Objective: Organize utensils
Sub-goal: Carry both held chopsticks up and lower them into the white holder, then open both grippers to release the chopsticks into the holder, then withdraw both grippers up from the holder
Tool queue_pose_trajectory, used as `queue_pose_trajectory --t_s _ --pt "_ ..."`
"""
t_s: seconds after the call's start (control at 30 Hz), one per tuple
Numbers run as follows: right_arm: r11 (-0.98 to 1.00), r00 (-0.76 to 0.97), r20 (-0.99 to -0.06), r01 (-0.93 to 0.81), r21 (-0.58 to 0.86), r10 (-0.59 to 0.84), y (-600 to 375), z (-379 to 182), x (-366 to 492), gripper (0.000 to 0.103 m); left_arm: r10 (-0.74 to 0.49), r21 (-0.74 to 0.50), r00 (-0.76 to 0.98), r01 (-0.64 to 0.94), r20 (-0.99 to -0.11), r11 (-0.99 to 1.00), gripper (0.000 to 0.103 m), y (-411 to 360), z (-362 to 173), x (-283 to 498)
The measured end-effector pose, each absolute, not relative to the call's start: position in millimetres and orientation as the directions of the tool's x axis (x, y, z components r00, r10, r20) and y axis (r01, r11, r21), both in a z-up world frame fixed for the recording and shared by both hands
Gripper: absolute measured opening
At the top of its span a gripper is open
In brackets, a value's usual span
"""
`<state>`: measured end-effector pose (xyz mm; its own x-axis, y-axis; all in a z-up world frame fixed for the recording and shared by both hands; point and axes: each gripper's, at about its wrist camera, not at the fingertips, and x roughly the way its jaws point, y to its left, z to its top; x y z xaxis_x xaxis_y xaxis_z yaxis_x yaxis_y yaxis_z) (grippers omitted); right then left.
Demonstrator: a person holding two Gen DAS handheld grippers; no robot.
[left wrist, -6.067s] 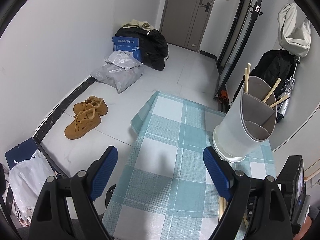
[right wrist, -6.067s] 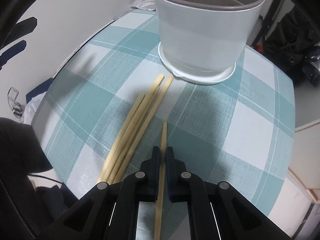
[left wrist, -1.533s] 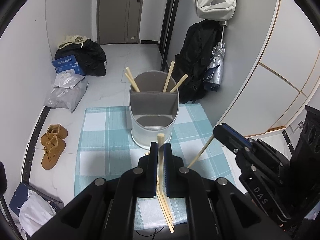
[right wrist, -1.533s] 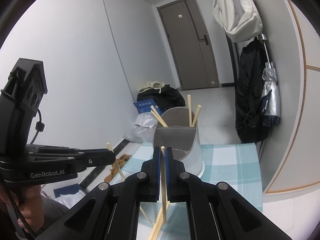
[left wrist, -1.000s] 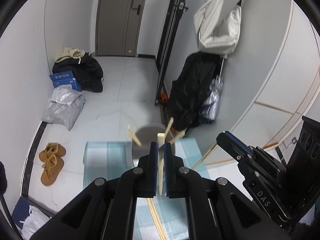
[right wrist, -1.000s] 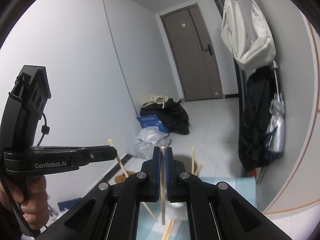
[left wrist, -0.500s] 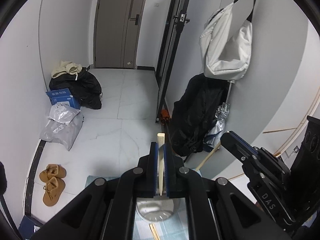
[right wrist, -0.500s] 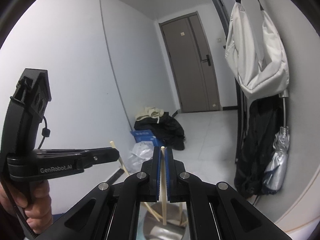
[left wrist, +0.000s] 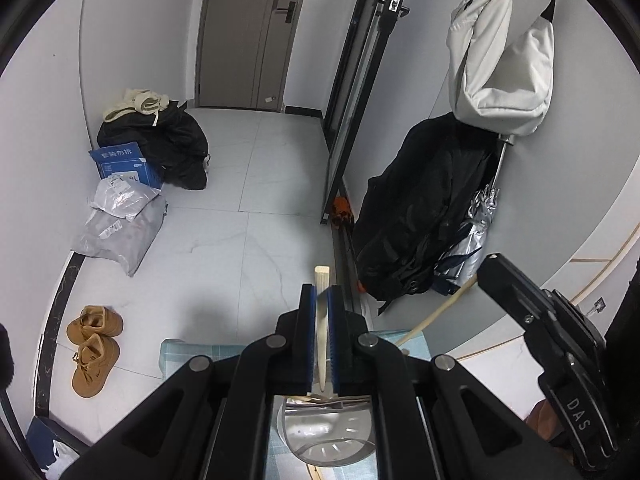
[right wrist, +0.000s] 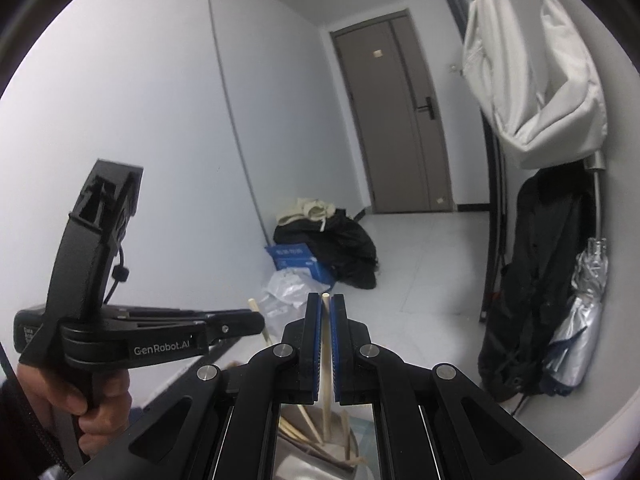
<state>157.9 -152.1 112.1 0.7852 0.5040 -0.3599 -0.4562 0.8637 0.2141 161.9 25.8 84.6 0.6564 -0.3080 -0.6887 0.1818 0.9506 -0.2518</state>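
A lived-in home entrance hall is shown. A grey front door (left wrist: pixel 248 36) with a lever handle is set at the far end of a pale tiled floor (left wrist: pixel 248 184). A pair of tan shoes (left wrist: pixel 94 350) is left beside the dark skirting, parcels (left wrist: pixel 120 220) and a blue box (left wrist: pixel 122 164) are heaped against the wall, and a white bag (left wrist: pixel 500 52), a black coat (left wrist: pixel 420 216) and a folded umbrella (left wrist: pixel 476 216) are hung on the right.

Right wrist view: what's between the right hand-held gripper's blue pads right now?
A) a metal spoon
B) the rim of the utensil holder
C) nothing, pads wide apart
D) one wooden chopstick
D: the right hand-held gripper is shut on a single pale wooden chopstick, which runs down between the blue pads toward the utensil holder below.
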Motion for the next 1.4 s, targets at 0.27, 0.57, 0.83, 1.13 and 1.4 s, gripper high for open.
queue_pose_trajectory --t_s 0.27,0.57,0.83,1.13,1.4 --pt "0.859 0.764 -0.394 -0.476 0.19 0.511 -144.8 89.4 155.7 0.004 -0.353 -0.29 0.627 0.205 -0.694 0.935 0.002 23.9 71.7 168.3" --pt "0.847 0.709 -0.467 -0.47 0.247 0.529 -147.1 57.5 149.9 0.006 -0.334 -0.25 0.598 0.222 -0.729 0.942 0.004 22.4 50.4 153.4" --pt "0.854 0.697 -0.494 -0.401 0.333 0.52 -170.2 42.1 128.9 0.01 -0.261 -0.203 0.657 0.164 -0.707 0.965 0.047 29.7 55.7 121.1" --pt "0.863 0.726 -0.469 -0.39 0.321 0.503 -183.9 56.8 77.1 0.036 -0.164 -0.144 0.733 0.09 -0.66 0.985 0.075 27.1 74.9 75.8" --pt "0.874 0.751 -0.45 -0.389 0.291 0.484 -188.0 62.8 31.2 0.043 -0.088 -0.06 0.801 0.065 -0.593 0.996 0.08 15.6 77.1 32.8"
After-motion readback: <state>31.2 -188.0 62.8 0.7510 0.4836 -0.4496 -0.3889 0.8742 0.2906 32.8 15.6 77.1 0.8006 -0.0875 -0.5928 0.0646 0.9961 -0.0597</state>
